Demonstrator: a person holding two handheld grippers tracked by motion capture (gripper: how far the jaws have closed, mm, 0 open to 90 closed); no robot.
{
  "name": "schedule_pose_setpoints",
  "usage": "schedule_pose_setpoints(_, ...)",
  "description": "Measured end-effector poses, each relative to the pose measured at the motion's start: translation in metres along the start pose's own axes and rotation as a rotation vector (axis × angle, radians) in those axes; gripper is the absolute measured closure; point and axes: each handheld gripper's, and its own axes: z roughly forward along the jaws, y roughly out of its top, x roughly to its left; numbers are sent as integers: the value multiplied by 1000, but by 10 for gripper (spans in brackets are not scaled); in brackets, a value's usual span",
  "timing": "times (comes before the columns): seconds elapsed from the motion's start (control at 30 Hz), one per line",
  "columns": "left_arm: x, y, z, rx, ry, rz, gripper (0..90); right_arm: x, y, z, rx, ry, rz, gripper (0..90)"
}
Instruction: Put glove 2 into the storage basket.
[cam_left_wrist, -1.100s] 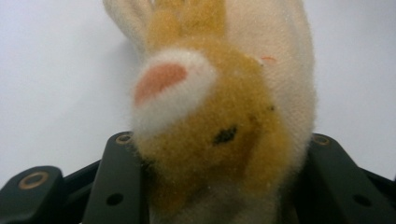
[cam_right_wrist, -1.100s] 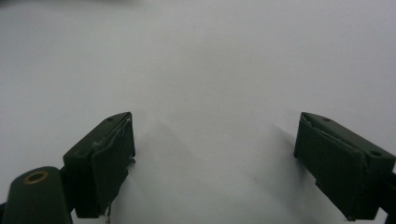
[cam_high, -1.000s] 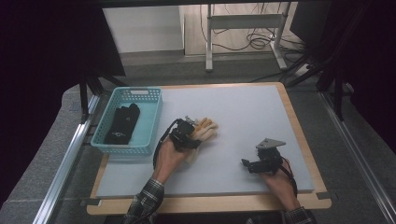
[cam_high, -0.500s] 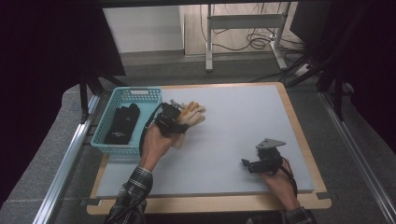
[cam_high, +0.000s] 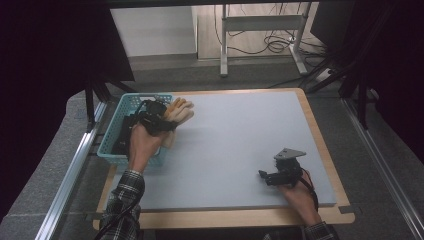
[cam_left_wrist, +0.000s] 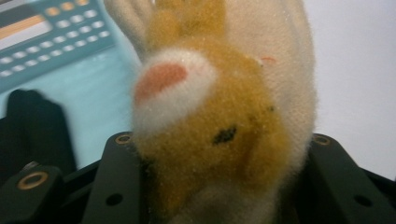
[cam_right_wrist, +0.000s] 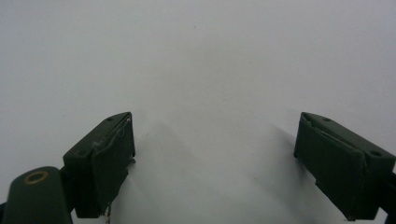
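At the near right of the worktop (cam_high: 235, 150), the right gripper (cam_high: 265, 176) rests low over the bare grey surface with its jaws spread wide and nothing between them; its own view shows the two dark jaws well apart above plain worktop. Farther off at the left, the left gripper (cam_high: 159, 120) is clenched on a plush toy (cam_high: 179, 111), an orange-and-cream stuffed animal, held up at the right rim of the teal basket (cam_high: 131, 102), so the toy hangs partly above the basket edge and partly above the worktop. The left gripper view shows the toy (cam_left_wrist: 219, 116) bulging between the jaws, its fur pressed in at both sides. It looks light and soft, likely to squash and sag rather than slip, and not at all fragile; a hold across the thick body seems surest, since thin limbs or ears would flop and might pull free. A dark item (cam_high: 122, 135) lies inside the basket, beyond telling what
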Motion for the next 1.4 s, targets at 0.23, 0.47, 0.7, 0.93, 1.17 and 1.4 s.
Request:
schedule_pose_setpoints(0.23,30,-8,-7,5,42,-62,529,0,0,0,0,0,0,119)
schedule_pose_setpoints(0.47,55,-16,1,33,101,-121,525,0,0,0,0,0,0,118)
schedule_pose_setpoints(0.7,76,-21,21,86,140,-173,523,0,0,0,-1,0,0,118)
schedule_pose_setpoints(0.93,80,-21,45,133,141,-175,519,0,0,0,-1,0,0,119)
schedule_pose_setpoints(1.17,78,-21,70,183,114,-177,507,0,0,0,-1,0,1,118)
schedule_pose_setpoints(1.4,82,-24,88,240,83,-163,429,0,0,0,-1,0,1,119)
